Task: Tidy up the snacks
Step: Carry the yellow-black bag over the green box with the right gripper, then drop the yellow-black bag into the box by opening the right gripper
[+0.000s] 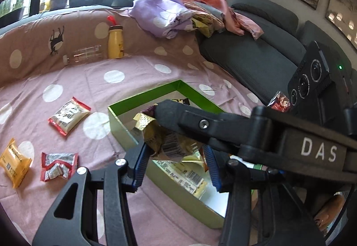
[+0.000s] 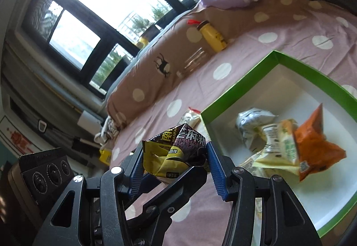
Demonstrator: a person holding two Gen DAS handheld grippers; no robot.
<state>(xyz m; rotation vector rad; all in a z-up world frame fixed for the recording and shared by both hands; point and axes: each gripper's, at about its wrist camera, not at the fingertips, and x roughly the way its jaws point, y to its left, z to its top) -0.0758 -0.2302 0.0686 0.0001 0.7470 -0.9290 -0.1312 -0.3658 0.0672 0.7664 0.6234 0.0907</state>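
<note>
Clearly both grippers carry crumpled snack packets. The right gripper [image 2: 175,164] pinches a dark-and-yellow packet [image 2: 174,152] between its blue pads, held just off the near-left corner of the green box [image 2: 236,94]. In the left wrist view, the left gripper [image 1: 176,162] looks to be nipping a gold crinkled packet [image 1: 160,138] above the box's open top, though the right tool's arm crosses in front and hides part of that grip.

Inside the box lie a silver packet [image 2: 252,123], a pale yellow one [image 2: 279,145] and an orange one [image 2: 314,147], heaped toward the right side. On the spotted pink sheet [image 1: 100,94], left of the box, three more wait: a red-and-cream packet [image 1: 69,116], a torn red-edged wrapper [image 1: 59,165] and an orange packet [image 1: 14,161] at the far left.

These packets look light, thin and slippery, with foil that crumples and slides instead of resisting. I would judge a crimped end seam or a bunched fold the safest place to take hold; squeezing the puffed middle could crush whatever is inside, and a smooth flat face may slip from the pads.
</note>
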